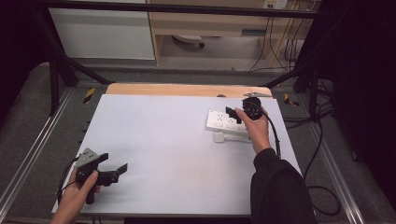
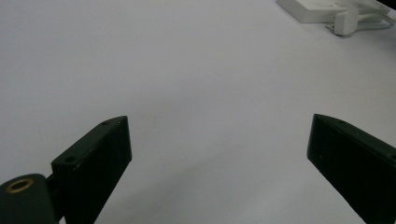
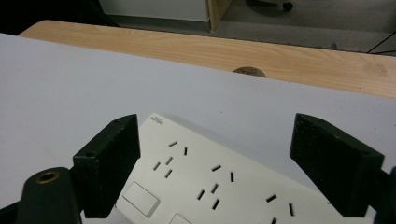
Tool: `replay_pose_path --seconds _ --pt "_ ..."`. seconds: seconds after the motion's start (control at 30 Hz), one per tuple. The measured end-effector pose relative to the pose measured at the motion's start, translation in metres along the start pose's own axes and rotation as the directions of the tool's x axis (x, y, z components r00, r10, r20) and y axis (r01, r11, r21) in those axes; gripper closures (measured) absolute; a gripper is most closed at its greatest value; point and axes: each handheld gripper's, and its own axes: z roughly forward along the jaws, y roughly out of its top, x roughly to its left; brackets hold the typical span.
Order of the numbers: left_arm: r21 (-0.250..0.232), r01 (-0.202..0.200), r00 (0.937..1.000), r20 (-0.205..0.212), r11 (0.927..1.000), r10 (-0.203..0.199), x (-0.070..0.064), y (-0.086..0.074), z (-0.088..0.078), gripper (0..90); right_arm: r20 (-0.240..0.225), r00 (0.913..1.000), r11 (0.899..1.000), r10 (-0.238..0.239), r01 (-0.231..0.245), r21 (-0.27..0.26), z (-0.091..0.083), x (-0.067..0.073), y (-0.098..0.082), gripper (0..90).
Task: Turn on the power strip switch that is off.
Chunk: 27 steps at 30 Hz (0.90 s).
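Observation:
A white power strip [image 1: 223,122] lies on the white table sheet at the right; its sockets and switches show close up in the right gripper view [image 3: 205,186]. A white plug [image 1: 219,136] with its white cord lies just in front of the strip, and shows far off as the white plug [image 2: 346,22] in the left gripper view. My right gripper [image 1: 233,114] hovers over the strip's right end, jaws open with nothing between them [image 3: 215,163]. My left gripper [image 1: 114,167] rests near the table's front left corner, open over bare sheet [image 2: 219,154].
The white sheet [image 1: 159,149] covers most of a wooden table whose far edge [image 1: 187,89] stays bare. Black cables [image 1: 322,196] trail off the right side. Metal frame legs and a cabinet [image 1: 102,32] stand beyond the table.

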Motion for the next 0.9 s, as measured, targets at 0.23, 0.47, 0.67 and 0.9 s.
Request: replay_pose_path --seconds 0.23,0.47,0.67,0.9 --pt "0.001 0.000 1.0000 0.001 1.0000 0.000 0.000 0.000 0.000 6.6 -0.017 0.9998 1.000 -0.005 0.005 -0.002 0.002 0.003 -0.002 27.7" --pt "0.000 -0.001 1.0000 0.001 1.0000 0.001 0.000 0.000 0.000 6.6 -0.023 0.9995 1.000 -0.019 0.019 0.005 0.007 0.008 -0.007 40.6" --pt "-0.001 -0.001 1.0000 0.001 1.0000 0.001 0.000 0.000 -0.001 6.6 -0.035 0.9989 0.999 -0.030 0.030 -0.017 0.007 0.012 -0.010 55.0" --pt "-0.002 0.000 1.0000 0.000 1.0000 0.000 0.000 0.000 -0.001 6.6 -0.048 0.9982 0.998 -0.034 0.032 -0.051 0.006 0.015 -0.016 71.1"
